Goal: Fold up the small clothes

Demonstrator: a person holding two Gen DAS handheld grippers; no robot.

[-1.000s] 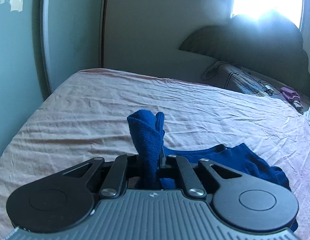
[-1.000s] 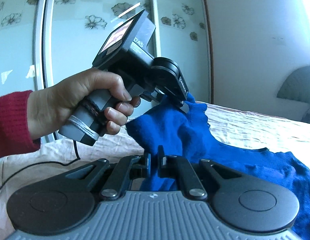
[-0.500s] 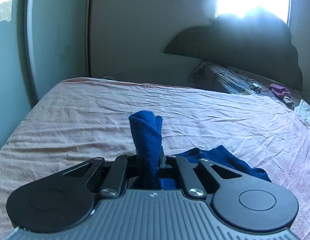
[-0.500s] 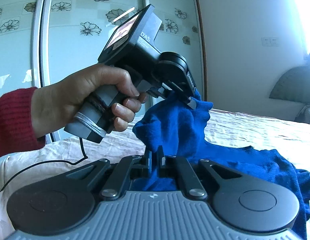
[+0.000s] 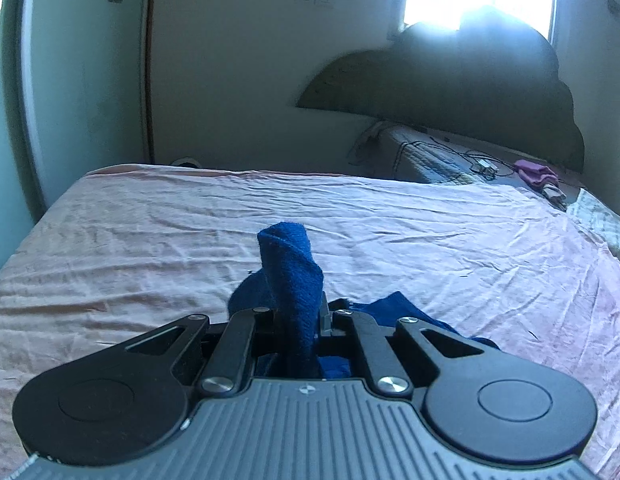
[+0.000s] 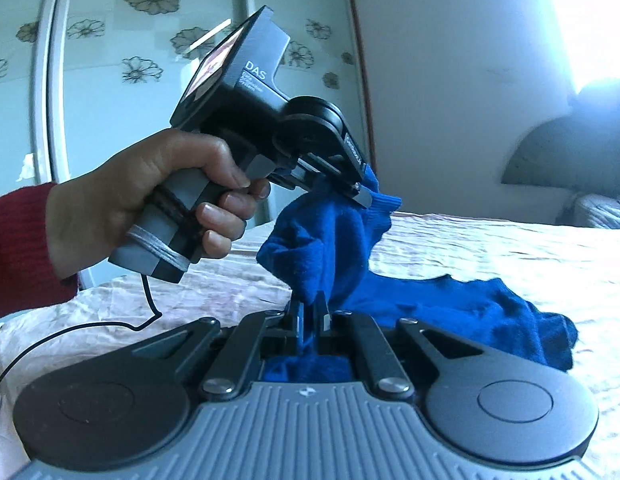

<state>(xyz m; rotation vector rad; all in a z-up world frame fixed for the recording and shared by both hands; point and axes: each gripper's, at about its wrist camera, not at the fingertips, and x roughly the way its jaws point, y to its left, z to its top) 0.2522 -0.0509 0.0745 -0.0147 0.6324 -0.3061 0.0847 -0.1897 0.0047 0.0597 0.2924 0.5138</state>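
Note:
A blue knitted garment (image 6: 449,308) lies partly on the pink bed sheet (image 5: 150,248), with one edge lifted off it. My left gripper (image 5: 300,316) is shut on a bunched fold of the blue garment (image 5: 290,268) that sticks up between its fingers. In the right wrist view that same left gripper (image 6: 359,194) is held by a hand (image 6: 150,196) in a red sleeve and pinches the raised cloth from above. My right gripper (image 6: 310,316) is shut on a lower fold of the same garment, just below the left one.
The bed sheet (image 6: 489,248) stretches wide beyond the garment. A dark headboard (image 5: 449,92) stands at the far end, with cables and a purple item (image 5: 535,172) beside it. A flowered wardrobe door (image 6: 130,60) is on the left. A black cable (image 6: 90,326) trails from the left handle.
The left gripper has carried its fold of cloth sideways across the bed and slightly up. The garment is drawn tighter between the two grippers, and less of it shows beside the left gripper.

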